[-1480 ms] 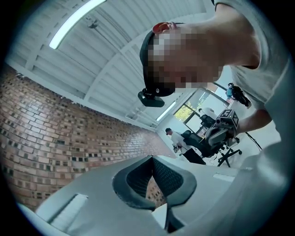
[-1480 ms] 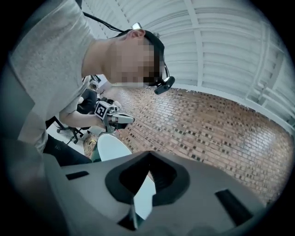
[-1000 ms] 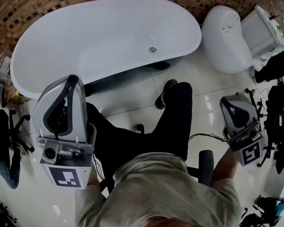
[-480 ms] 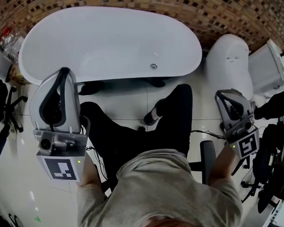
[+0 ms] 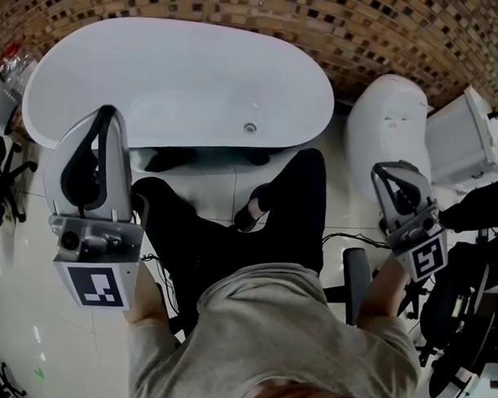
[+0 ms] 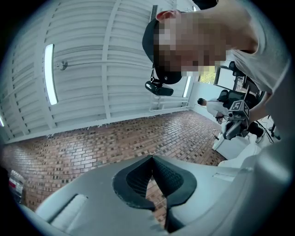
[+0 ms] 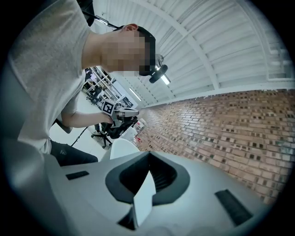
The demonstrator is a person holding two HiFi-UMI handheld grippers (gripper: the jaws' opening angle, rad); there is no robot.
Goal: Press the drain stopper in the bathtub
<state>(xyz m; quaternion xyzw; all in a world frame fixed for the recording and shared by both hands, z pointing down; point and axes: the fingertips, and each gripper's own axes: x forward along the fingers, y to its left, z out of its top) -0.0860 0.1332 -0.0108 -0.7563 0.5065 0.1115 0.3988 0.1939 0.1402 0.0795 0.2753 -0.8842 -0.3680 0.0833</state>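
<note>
Head view: the left gripper [image 5: 105, 114] is held up at the person's left side. Its jaws are closed together, tips pointing up and away from the body, and nothing is between them. The right gripper [image 5: 397, 168] is held the same way at the person's right side, also closed and empty. The white bathtub [image 5: 65, 82] lies ahead of both grippers, and its near rim passes just behind the left gripper's tips. The drain stopper [image 5: 251, 128] sits in the tub floor near the near rim. It is ahead of and to the right of the left gripper, ahead of and to the left of the right gripper, and well apart from both. A white toilet [image 5: 386, 129] stands just ahead of the right gripper. Compared with half a second ago, the tub and stopper have slid left and lower in this view, so the stopper now appears nearer the person's raised knee [image 5: 303, 167]. Both grippers have barely moved.

Left gripper view: the jaws meet at their tips. Beyond them are a brick wall [image 6: 92, 143] and, to the right, the distant right gripper.

Right gripper view: the jaws are closed tip to tip. Beyond them, to the left, the left gripper shows in the distance, with the brick wall to the right.
</note>
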